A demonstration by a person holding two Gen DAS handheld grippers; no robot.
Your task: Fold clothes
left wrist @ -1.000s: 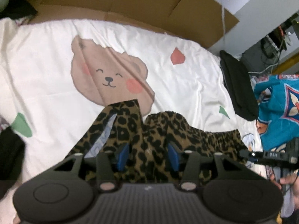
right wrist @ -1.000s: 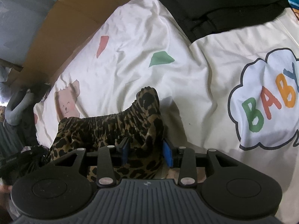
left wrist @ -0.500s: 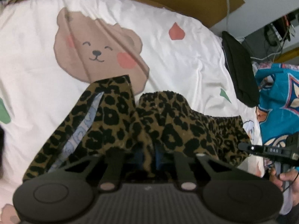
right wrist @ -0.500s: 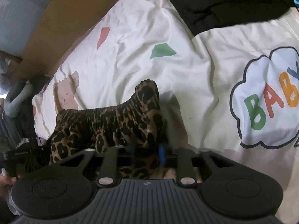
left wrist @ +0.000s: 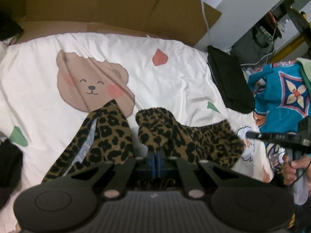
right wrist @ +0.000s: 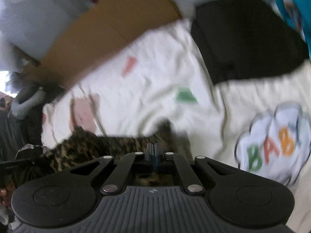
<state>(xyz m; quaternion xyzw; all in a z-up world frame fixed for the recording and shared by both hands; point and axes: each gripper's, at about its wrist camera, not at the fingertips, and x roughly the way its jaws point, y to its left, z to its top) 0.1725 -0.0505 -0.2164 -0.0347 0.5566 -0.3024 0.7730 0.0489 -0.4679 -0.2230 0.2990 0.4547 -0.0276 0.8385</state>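
Cardboard (left wrist: 116,5) backs the white bear-print sheet (left wrist: 175,73); both jaws clamp, apparently, the leopard garment (left wrist: 165,134).

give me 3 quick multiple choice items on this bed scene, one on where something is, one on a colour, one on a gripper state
1. Where does the folded black garment lie?
A. on the bear print
B. at the sheet's right edge
C. under the leopard garment

2. What colour is the diamond-like patch right of the bear print?
A. blue
B. yellow
C. red

3. How is the left gripper?
A. shut on the leopard-print garment
B. wide open above it
C. holding the black garment

Answers: 1 B, it lies along the white sheet's right side. 2 C, the patch is red. 3 A, its blue pads meet on leopard cloth.
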